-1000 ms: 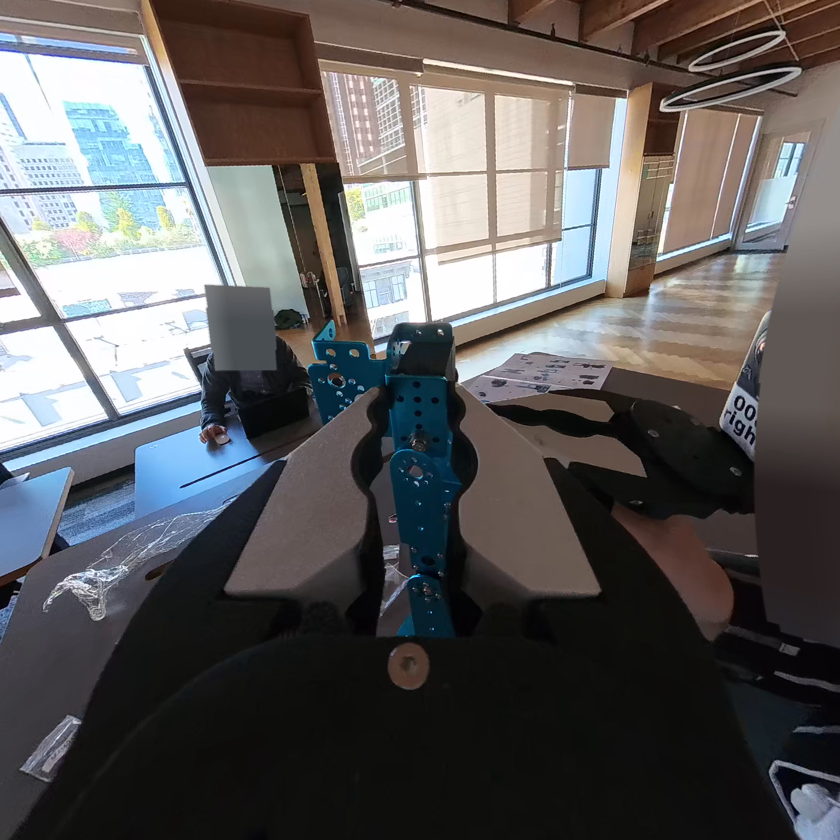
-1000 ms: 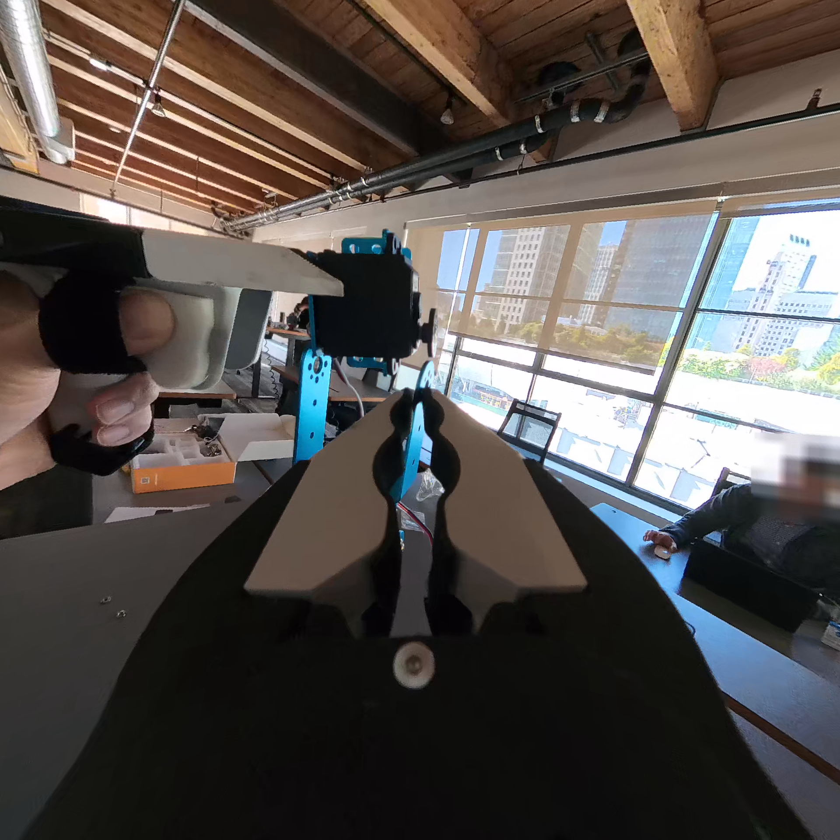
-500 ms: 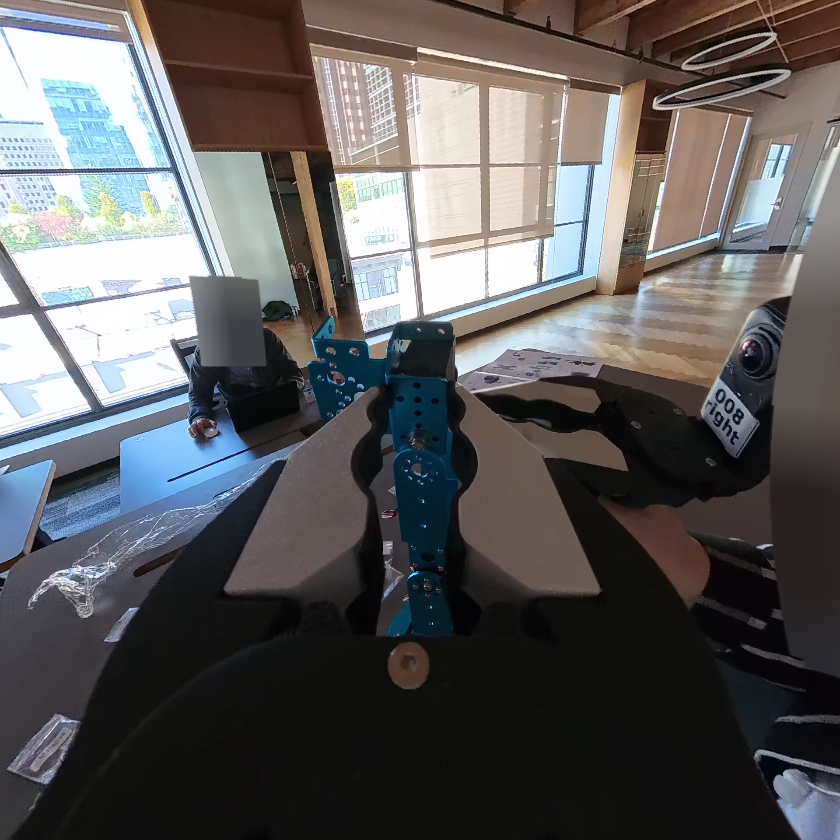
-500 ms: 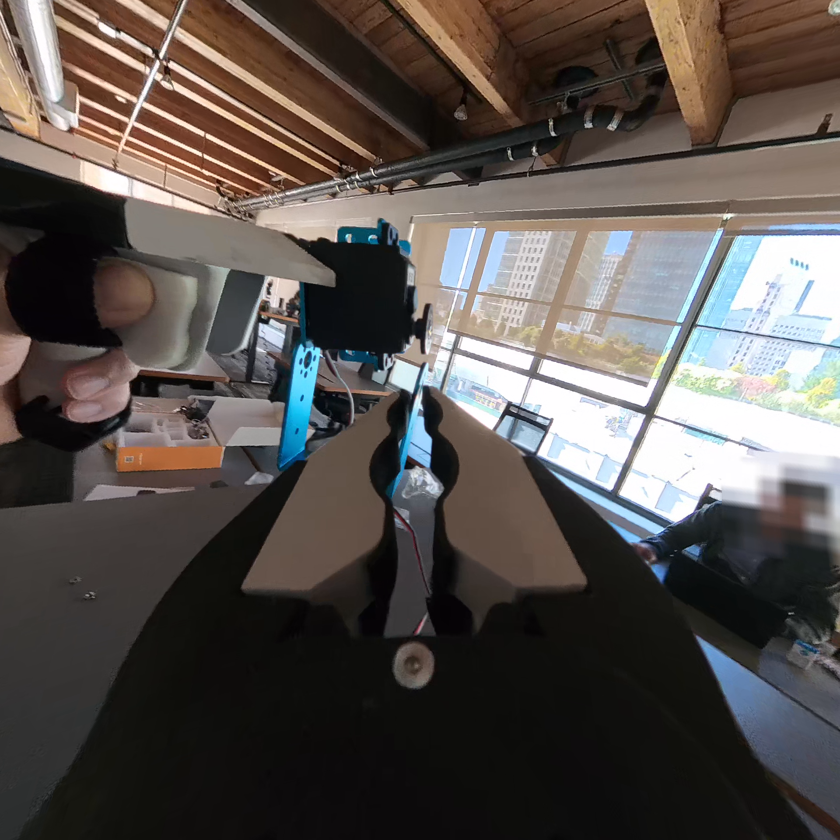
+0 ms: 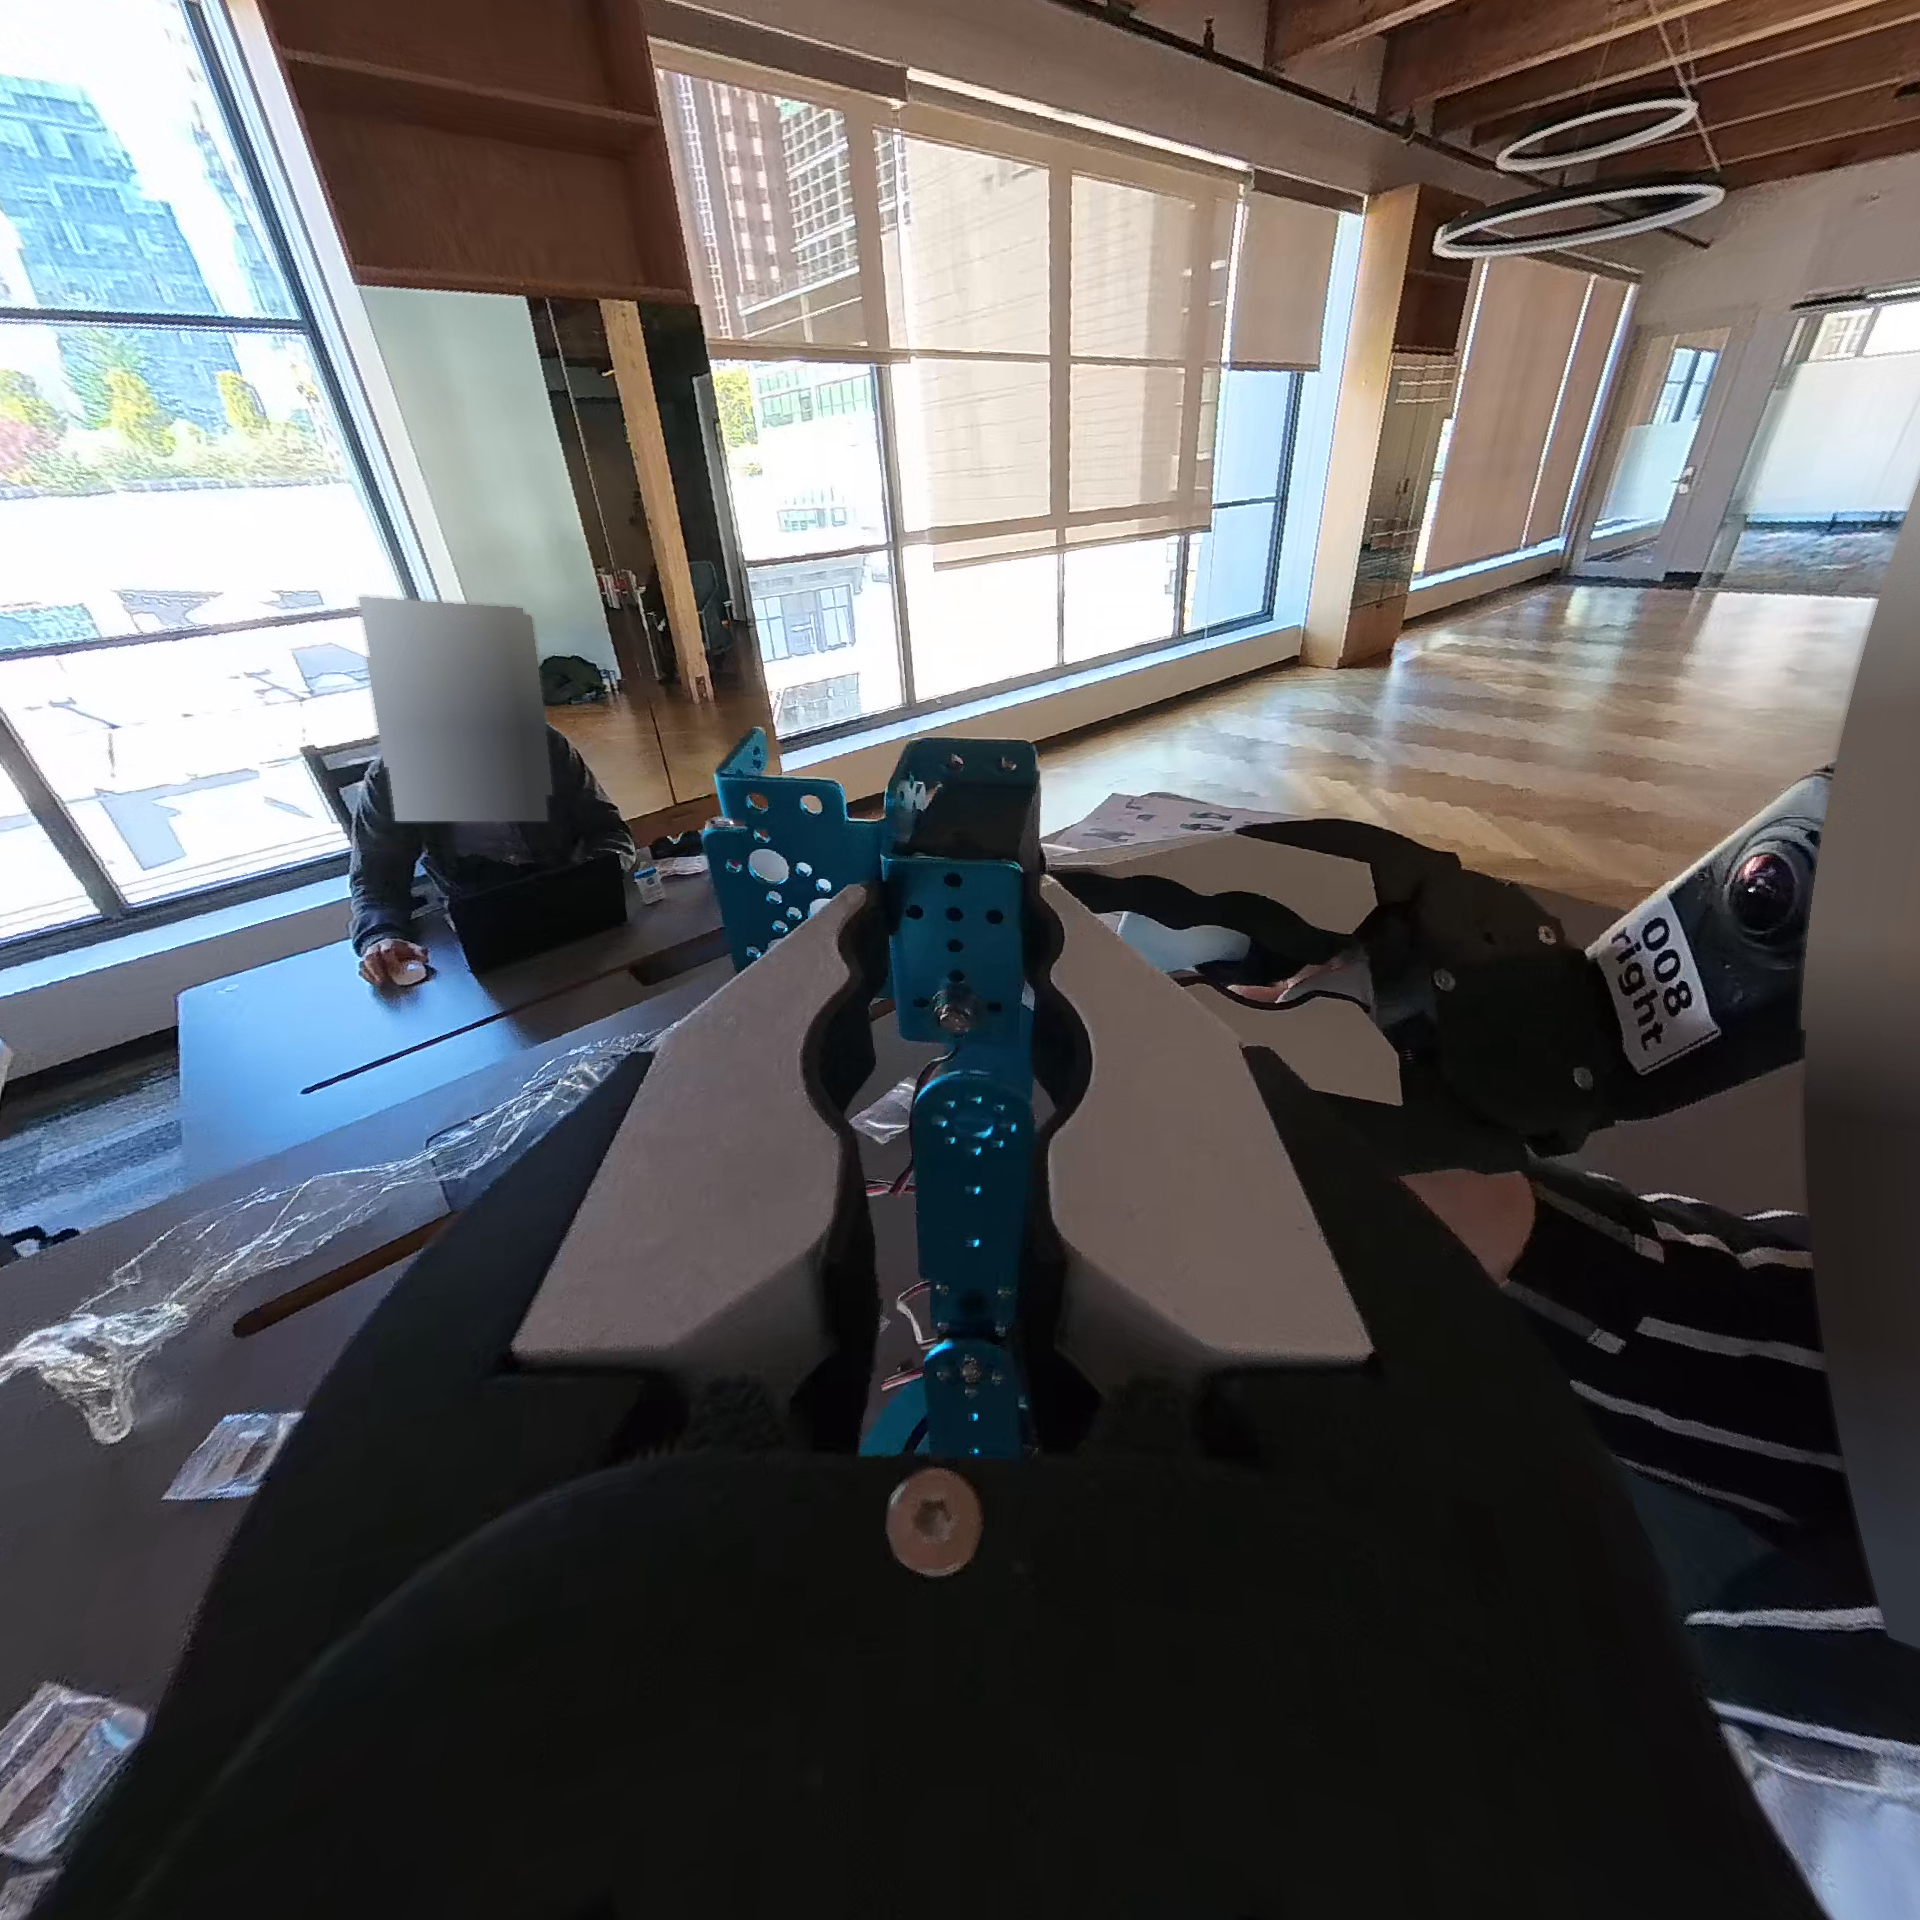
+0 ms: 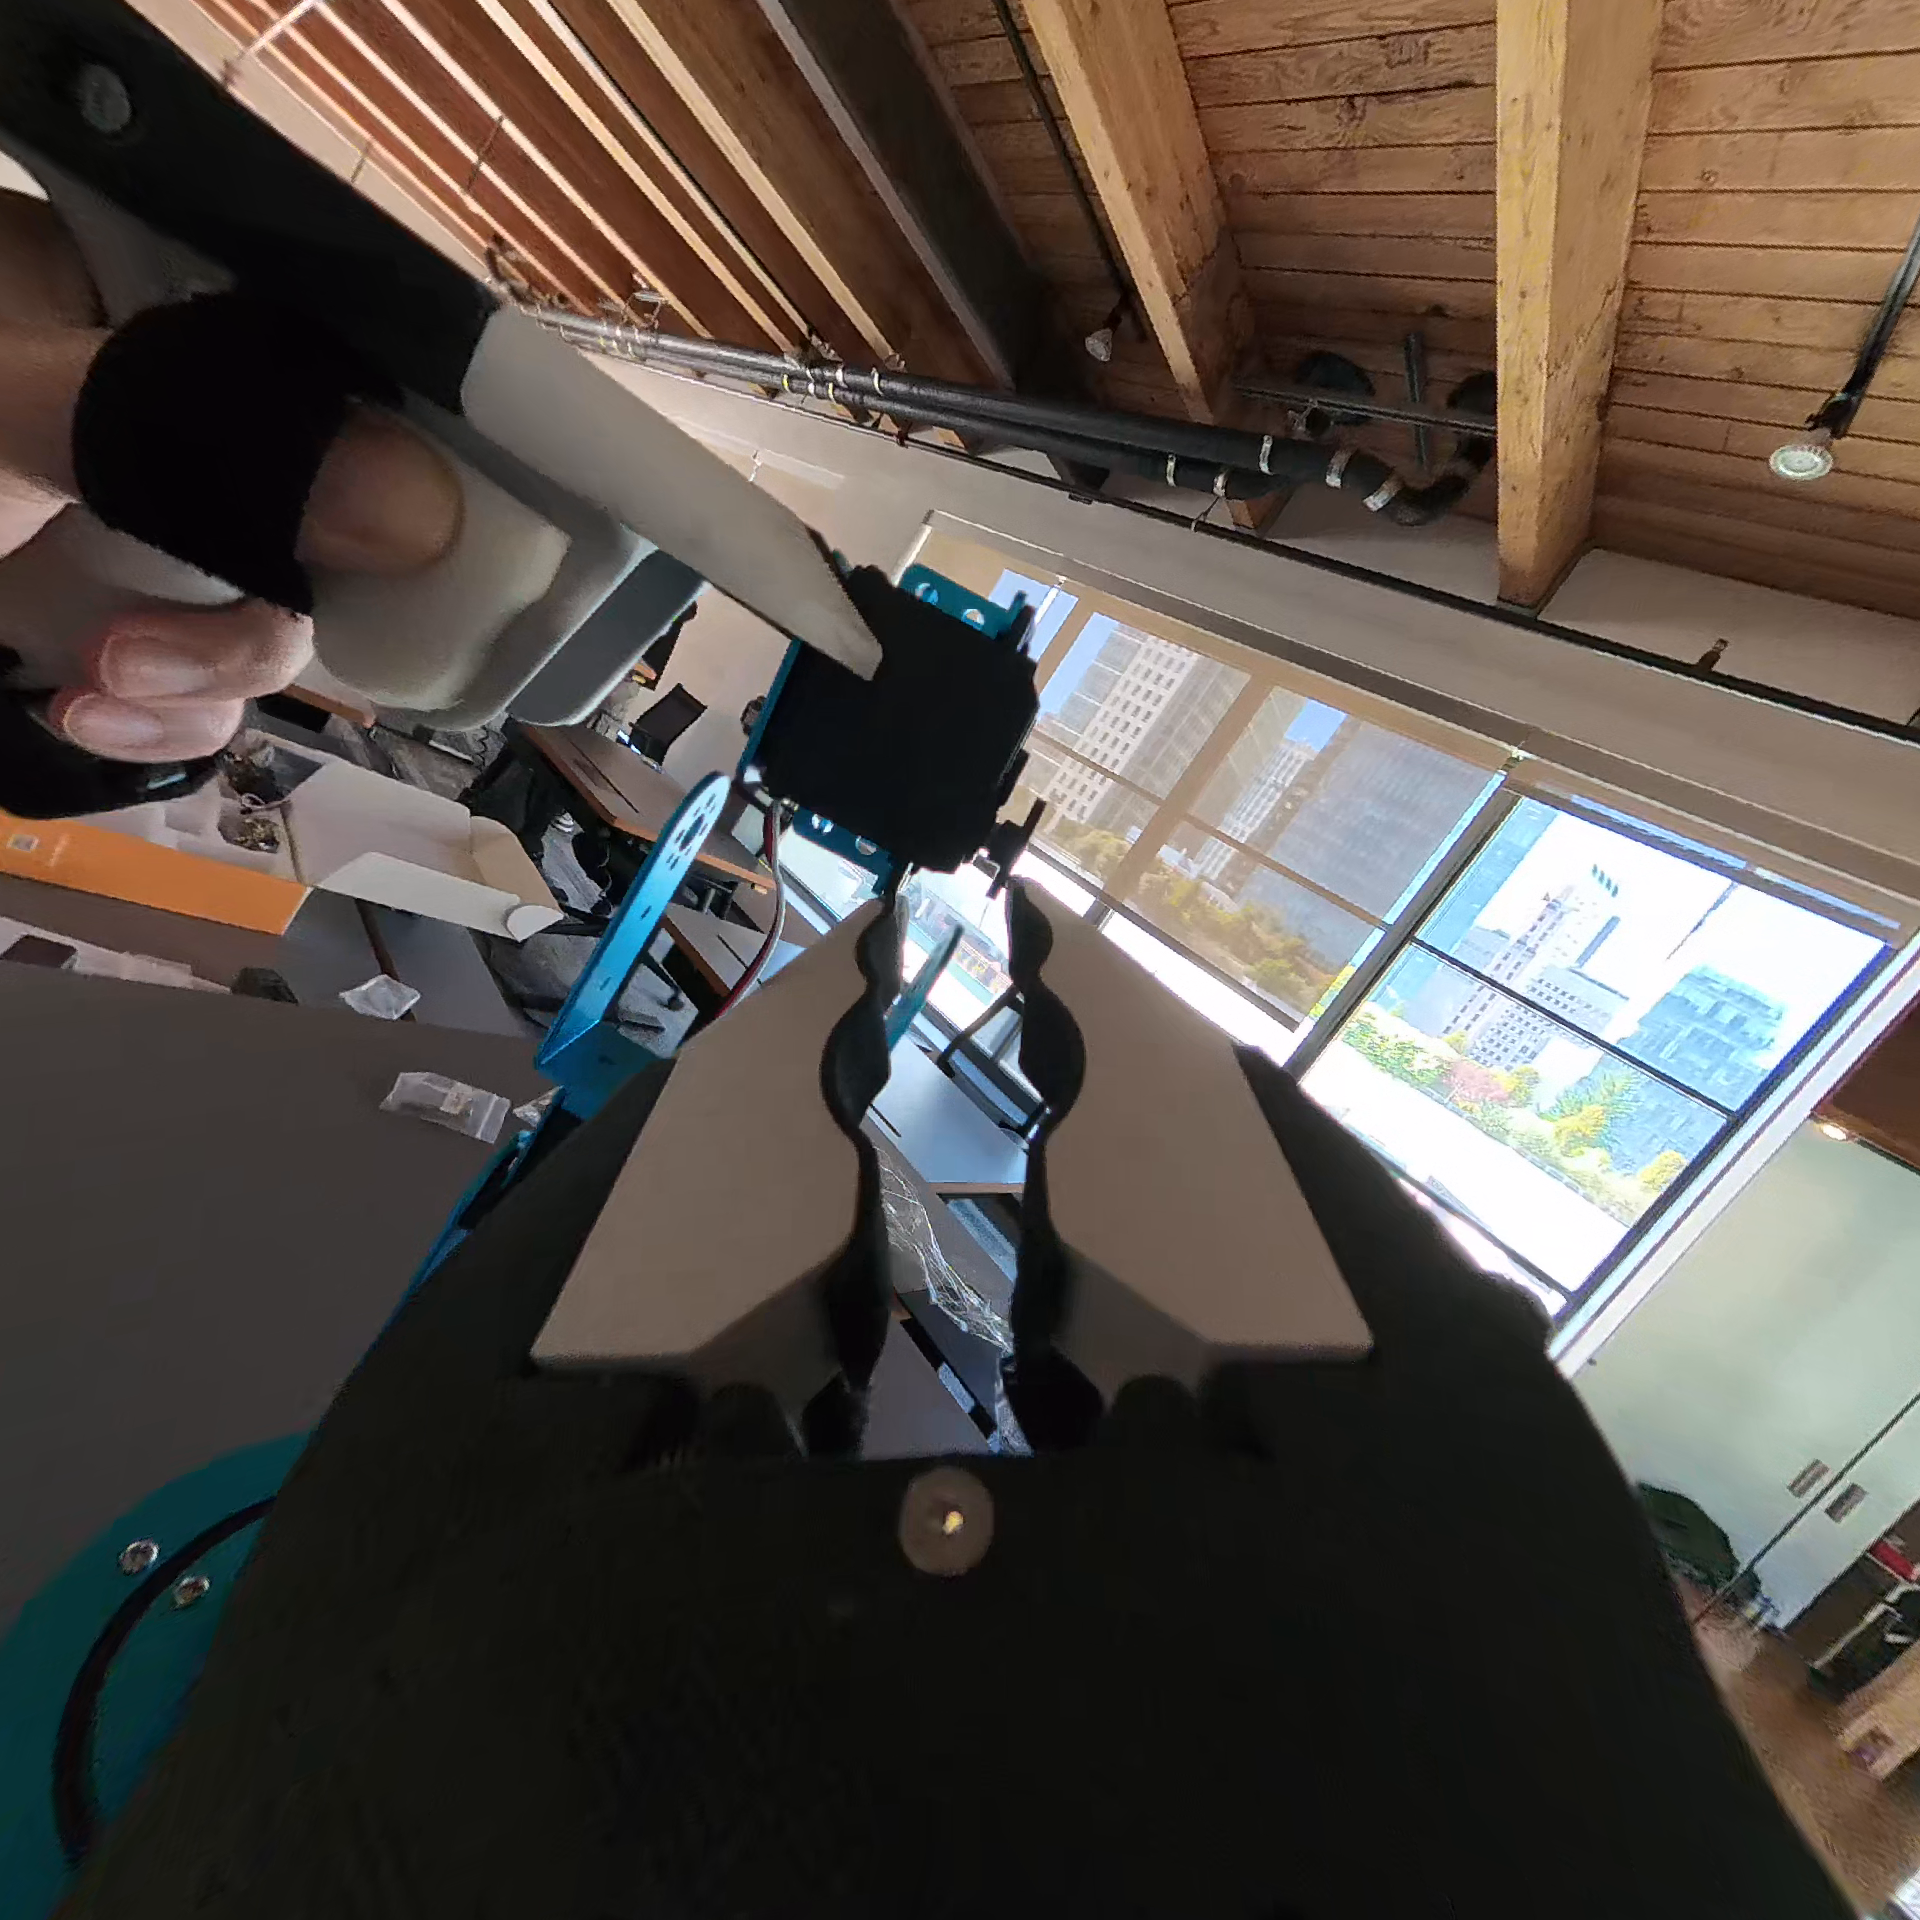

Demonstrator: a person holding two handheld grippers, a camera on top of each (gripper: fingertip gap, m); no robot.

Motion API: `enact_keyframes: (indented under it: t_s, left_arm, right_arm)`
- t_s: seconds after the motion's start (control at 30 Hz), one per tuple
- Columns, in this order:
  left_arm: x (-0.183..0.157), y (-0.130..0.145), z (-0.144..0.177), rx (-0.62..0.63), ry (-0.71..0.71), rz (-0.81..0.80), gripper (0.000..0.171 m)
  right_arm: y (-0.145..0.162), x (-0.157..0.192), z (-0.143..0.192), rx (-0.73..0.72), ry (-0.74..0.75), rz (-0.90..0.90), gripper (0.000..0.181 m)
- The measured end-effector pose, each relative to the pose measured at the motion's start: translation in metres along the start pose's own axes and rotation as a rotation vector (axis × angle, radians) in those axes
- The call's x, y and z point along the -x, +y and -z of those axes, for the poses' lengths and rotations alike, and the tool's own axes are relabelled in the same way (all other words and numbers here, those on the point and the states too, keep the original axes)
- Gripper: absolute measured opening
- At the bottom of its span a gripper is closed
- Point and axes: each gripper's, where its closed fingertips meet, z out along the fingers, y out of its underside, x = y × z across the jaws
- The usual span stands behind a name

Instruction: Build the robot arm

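Note:
My left gripper (image 5: 951, 914) is shut on a blue perforated metal arm assembly (image 5: 961, 956) with a black servo (image 5: 977, 800) at its top, held above the dark table. In the right wrist view one left finger (image 6: 665, 520) lies against the servo (image 6: 904, 758). My right gripper (image 6: 951, 914) is open just under the servo, its jaws apart on either side of a thin blue plate (image 6: 930, 982) without pressing it. It also shows in the left wrist view (image 5: 1174, 940), right of the assembly. A blue round base (image 6: 94, 1662) shows at lower left.
Clear plastic wrap (image 5: 208, 1257) and small parts bags (image 5: 229, 1455) lie on the dark table (image 6: 208, 1195). An orange and white box (image 6: 156, 873) stands at the left. Printed sheets (image 5: 1174, 821) lie beyond. A person (image 5: 468, 883) sits at a far desk. Both grippers' tips are close together, under 4 cm apart.
My right gripper has opened off the thin blue plate and rolled, tilting up towards the ceiling. My left gripper keeps its hold on the assembly, which has tipped a little.

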Motion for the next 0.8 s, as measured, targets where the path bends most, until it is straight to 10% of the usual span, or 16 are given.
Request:
enact_keyframes:
  t_s: [0.8]
  left_arm:
    - [0.001,0.012,-0.001,-0.097,0.025,0.124,0.024]
  right_arm:
    - [0.010,0.001,0.002,0.009,-0.001,0.004,0.016]
